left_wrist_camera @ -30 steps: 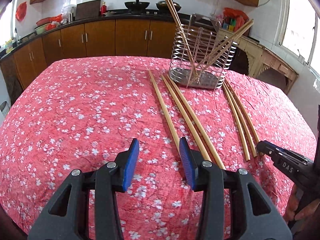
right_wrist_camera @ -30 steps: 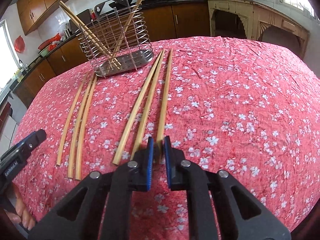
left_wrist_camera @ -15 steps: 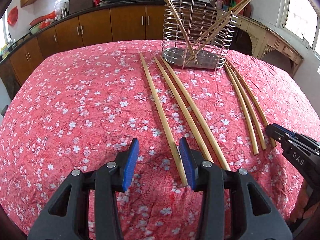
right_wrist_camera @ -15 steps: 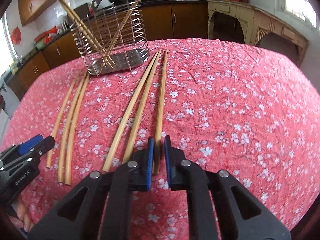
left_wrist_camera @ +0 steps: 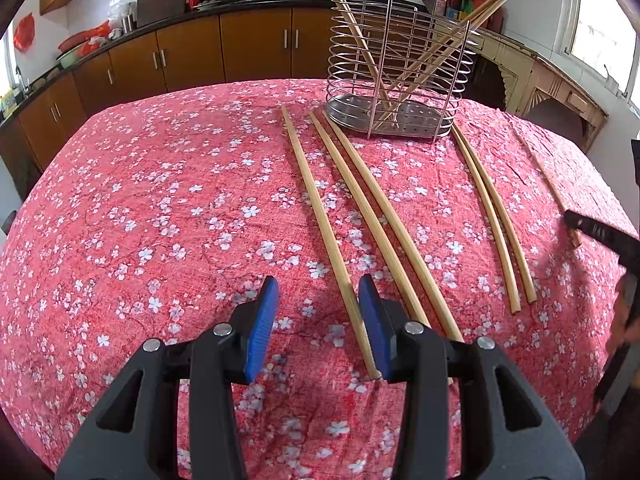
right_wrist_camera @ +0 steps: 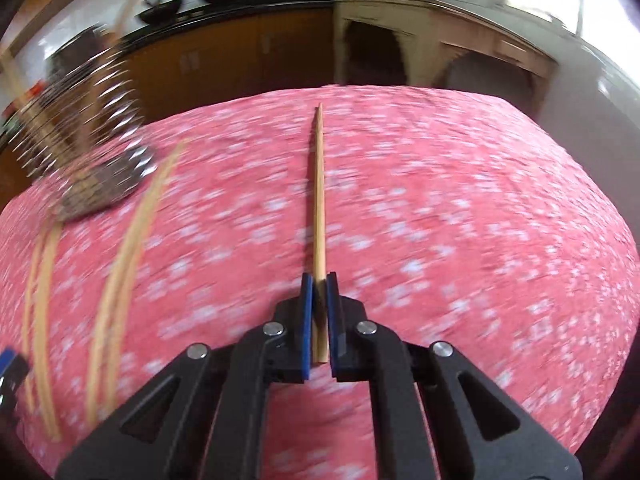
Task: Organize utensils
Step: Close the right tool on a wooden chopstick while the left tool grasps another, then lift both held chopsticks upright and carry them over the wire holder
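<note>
chopstick (right_wrist_camera: pixel 319 216) between downward-tilted right gripper (right_wrist_camera: pixel 319 280) jaws

Two wrist fisheyes, low, angled down — sharing the tablecloth (left_wrist_camera: pixel 168 208), rack (left_wrist_camera: pixel 400 76)

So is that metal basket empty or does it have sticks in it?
Not empty. The wire basket stands upright with several chopsticks leaning inside it, their tops poking out above the rim.

In the right wrist view we see the wire rack (right_wrist_camera: pixel 86 132) and loose chopsticks (right_wrist_camera: pixel 120 260) smeared by motion blur, the tabletop (right_wrist_camera: pixel 460 200) flowers mere streaks.
</note>
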